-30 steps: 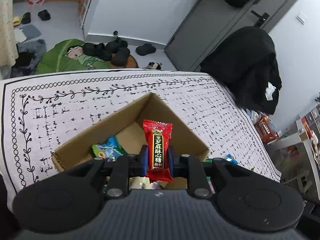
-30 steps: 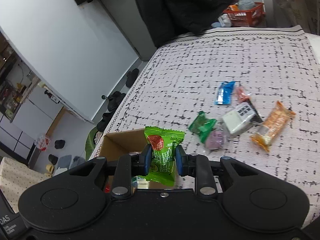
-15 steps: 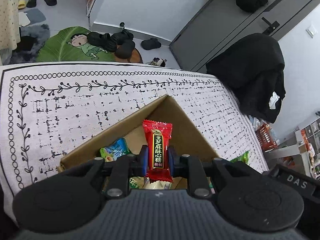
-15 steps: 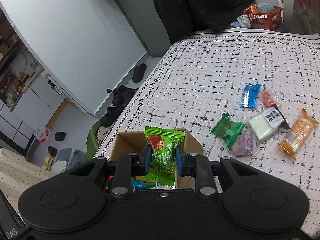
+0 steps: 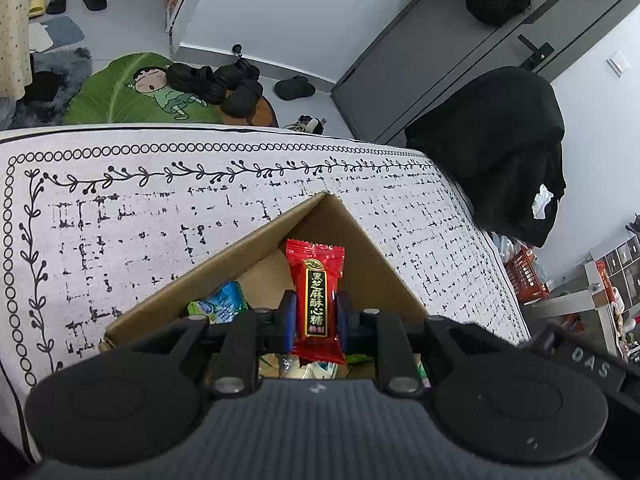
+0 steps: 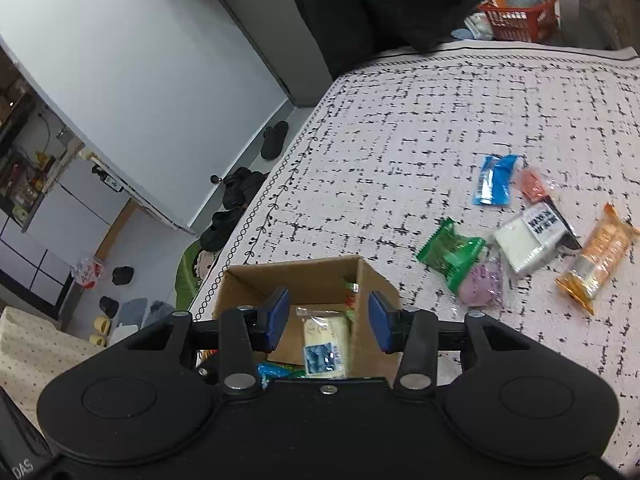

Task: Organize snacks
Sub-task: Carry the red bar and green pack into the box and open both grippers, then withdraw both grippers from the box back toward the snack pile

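An open cardboard box [image 5: 352, 240] sits on the patterned tablecloth, also in the right wrist view [image 6: 296, 276], with several wrapped snacks inside. My left gripper [image 5: 316, 316] is shut on a red candy packet [image 5: 316, 292] and holds it upright over the box. My right gripper [image 6: 324, 316] is open and empty above the box; a pale packet [image 6: 324, 340] lies below it. A green packet edge [image 6: 351, 294] shows by the box's right wall.
Loose snacks lie on the cloth right of the box: a green packet [image 6: 452, 254], a purple one [image 6: 482, 284], a white one [image 6: 528, 240], an orange one [image 6: 598, 256], a blue one [image 6: 494, 180]. The table's edge [image 6: 256, 208] drops to the floor at left.
My right gripper has opened and let go of the green packet, which has dropped into the box. My left gripper has stayed shut on the red candy over the box.
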Demonstrator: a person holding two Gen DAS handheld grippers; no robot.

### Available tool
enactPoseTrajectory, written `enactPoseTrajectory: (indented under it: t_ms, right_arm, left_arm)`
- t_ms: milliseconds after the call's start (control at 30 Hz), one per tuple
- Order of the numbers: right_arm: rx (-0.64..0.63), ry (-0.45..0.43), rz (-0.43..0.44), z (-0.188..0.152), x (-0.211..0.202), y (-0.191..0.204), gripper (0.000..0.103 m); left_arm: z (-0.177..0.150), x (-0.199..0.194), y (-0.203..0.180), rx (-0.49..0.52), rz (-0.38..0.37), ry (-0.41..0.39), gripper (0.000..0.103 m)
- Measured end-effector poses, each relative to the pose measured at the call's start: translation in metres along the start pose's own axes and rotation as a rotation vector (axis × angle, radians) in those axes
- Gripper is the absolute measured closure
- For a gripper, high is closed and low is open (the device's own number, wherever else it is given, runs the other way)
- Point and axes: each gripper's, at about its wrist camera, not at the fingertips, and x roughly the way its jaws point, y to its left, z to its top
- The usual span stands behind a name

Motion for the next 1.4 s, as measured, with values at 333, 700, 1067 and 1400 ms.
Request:
enactPoseTrajectory:
  t_ms: [333, 700, 1067, 1400]
  right_arm:
    - [0.055, -0.003, -0.050, -0.001, -0.016, -0.044, 0.057]
    - [0.145, -0.024, -0.129, -0.004, -0.037, -0.116, 0.052]
    - [0.208, -0.047, -0.131, -0.005, -0.050, -0.161, 0.045]
    - [0.252, -0.048, -0.089, -0.005, -0.046, -0.188, 0.048]
  left_arm:
    - [0.001, 0.001, -0.015, 0.038, -0.005, -0.031, 0.077]
    - [-0.017, 0.002, -0.031, 0.098, 0.029, 0.008, 0.045]
    - [-0.043, 0.000, -0.076, 0.204, 0.003, 0.018, 0.020]
    - [-0.069, 0.005, -0.113, 0.268, -0.040, 0.030, 0.020]
